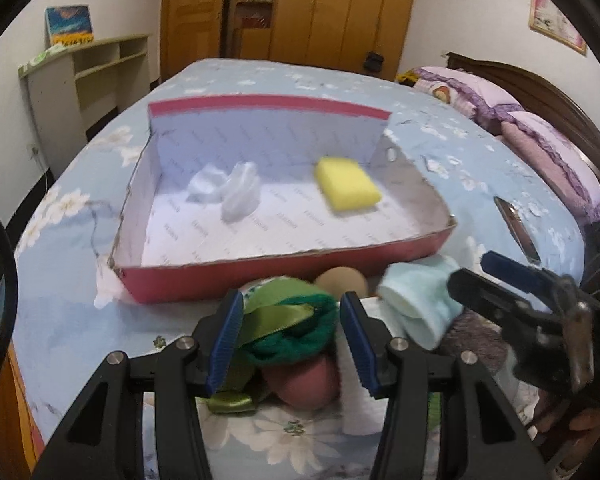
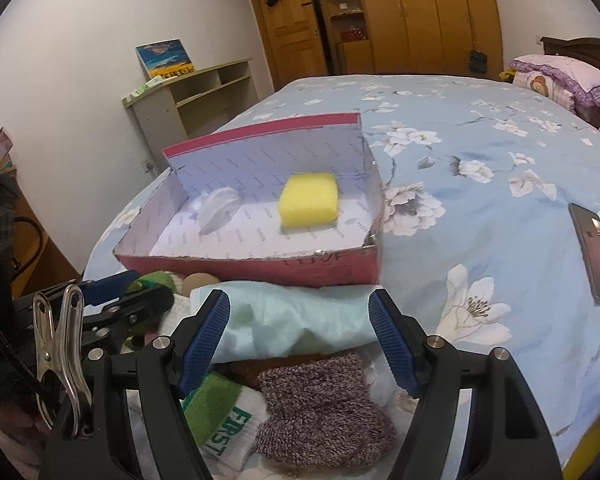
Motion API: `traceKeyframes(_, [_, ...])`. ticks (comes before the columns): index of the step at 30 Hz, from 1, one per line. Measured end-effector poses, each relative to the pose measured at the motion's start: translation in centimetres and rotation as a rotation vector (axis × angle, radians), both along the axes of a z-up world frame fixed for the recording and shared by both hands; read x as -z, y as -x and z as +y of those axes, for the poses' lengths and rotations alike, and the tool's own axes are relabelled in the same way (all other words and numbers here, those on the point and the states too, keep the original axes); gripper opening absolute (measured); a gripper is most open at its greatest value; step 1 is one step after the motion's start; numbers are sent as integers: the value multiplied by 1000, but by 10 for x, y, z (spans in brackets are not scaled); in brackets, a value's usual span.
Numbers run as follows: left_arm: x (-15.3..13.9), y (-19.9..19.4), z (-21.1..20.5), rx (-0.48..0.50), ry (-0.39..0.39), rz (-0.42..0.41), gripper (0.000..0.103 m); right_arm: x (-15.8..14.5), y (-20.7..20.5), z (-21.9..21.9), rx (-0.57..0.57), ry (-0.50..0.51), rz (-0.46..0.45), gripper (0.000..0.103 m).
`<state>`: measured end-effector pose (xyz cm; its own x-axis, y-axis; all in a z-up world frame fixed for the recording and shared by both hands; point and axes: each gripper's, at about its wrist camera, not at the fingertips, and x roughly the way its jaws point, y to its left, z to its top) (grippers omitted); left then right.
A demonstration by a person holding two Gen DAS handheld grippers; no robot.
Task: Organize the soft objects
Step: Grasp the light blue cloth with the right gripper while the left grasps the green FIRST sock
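Note:
A pink cardboard box [image 1: 260,276] [image 2: 260,270] lies open on the bed, holding a yellow sponge [image 1: 346,184] [image 2: 309,201] and a white crumpled soft thing [image 1: 232,190] [image 2: 218,206]. In front of it is a pile of soft objects. My left gripper [image 1: 290,340] is open around a green fabric bundle with ribbon [image 1: 296,328], above a pink ball [image 1: 304,384]. My right gripper [image 2: 300,344] is open over a pale mint cloth [image 2: 284,324] [image 1: 416,304], with a mauve knitted sock [image 2: 324,408] and a green-and-white sock [image 2: 220,412] below.
A phone [image 2: 596,256] [image 1: 516,228] lies on the floral blue bedspread to the right. A tan ball [image 1: 342,280] sits against the box front. Pillows [image 1: 540,136] are at the far right; a shelf unit [image 2: 188,96] and wardrobe stand beyond the bed.

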<state>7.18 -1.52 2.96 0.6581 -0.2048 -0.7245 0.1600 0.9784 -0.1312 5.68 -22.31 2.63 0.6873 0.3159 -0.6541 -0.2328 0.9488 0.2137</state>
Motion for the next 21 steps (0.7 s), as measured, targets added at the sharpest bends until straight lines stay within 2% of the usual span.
traceKeyframes(4, [3,-4,7,-2,47,16,53,8,-3,3,-17,-10,23,74])
traceKeyframes(13, [0,-10,1,19,5,-1,53,24,-9,9,-33,-6,75,73])
traceKeyframes(18, [4,-13,2,19,7,23,53,27,-9,9,-38,-15,67,64])
traceKeyframes(21, [5,-13,0,23,-1,23,53,26,-8,10,-46,-23,52,54])
